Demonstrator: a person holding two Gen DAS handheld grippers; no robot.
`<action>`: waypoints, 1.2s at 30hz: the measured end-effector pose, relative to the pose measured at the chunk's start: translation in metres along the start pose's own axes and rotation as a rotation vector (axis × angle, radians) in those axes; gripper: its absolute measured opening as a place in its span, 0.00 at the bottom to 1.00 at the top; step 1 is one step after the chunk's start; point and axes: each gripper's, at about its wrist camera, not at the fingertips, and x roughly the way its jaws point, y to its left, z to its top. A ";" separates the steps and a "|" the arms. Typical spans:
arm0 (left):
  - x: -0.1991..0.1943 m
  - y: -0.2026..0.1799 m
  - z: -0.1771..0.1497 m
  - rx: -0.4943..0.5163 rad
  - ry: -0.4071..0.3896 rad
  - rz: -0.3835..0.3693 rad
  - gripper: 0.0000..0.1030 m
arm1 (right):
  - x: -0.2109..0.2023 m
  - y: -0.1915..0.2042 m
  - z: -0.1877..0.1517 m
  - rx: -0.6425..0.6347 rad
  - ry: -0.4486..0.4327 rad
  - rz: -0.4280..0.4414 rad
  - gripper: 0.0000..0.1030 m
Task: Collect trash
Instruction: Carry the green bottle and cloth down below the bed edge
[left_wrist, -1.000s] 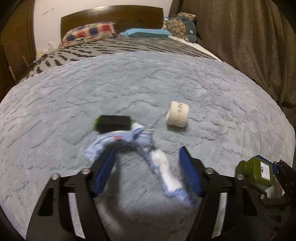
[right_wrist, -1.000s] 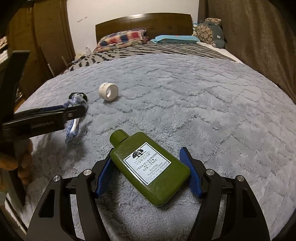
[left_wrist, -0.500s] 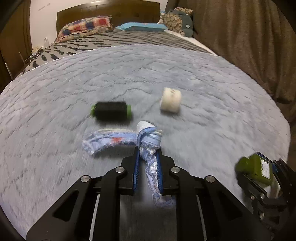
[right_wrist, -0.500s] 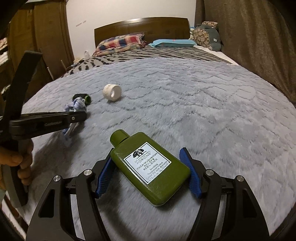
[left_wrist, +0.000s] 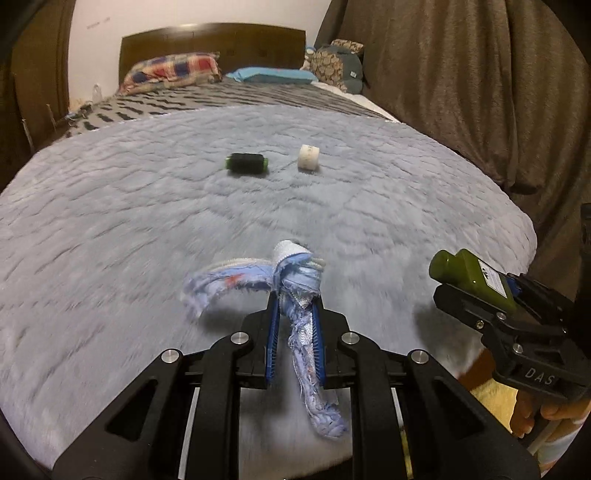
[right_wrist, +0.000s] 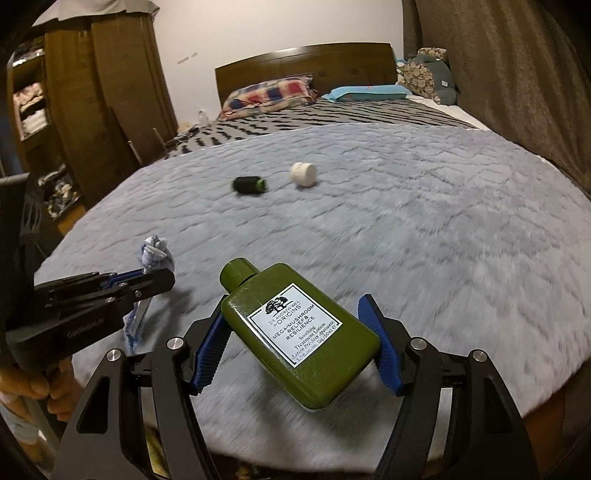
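frayed blue rag (left_wrist: 295, 291) pinched in left gripper (left_wrist: 294, 314) jaws; right gripper (right_wrist: 295, 332) clamps green bottle (right_wrist: 295, 328).

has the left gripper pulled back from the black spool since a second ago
Yes. In the left wrist view the left gripper, shut on the blue rag, has drawn back toward the bed's near edge: the black spool now lies much farther ahead.
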 end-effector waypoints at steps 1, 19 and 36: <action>-0.006 0.000 -0.005 -0.002 -0.003 -0.002 0.14 | -0.007 0.005 -0.007 0.005 0.002 0.012 0.67; -0.056 0.006 -0.142 -0.034 0.089 -0.018 0.14 | -0.022 0.039 -0.113 0.041 0.165 0.067 0.68; 0.020 0.021 -0.228 -0.095 0.368 -0.015 0.14 | 0.042 0.041 -0.186 0.009 0.435 0.023 0.67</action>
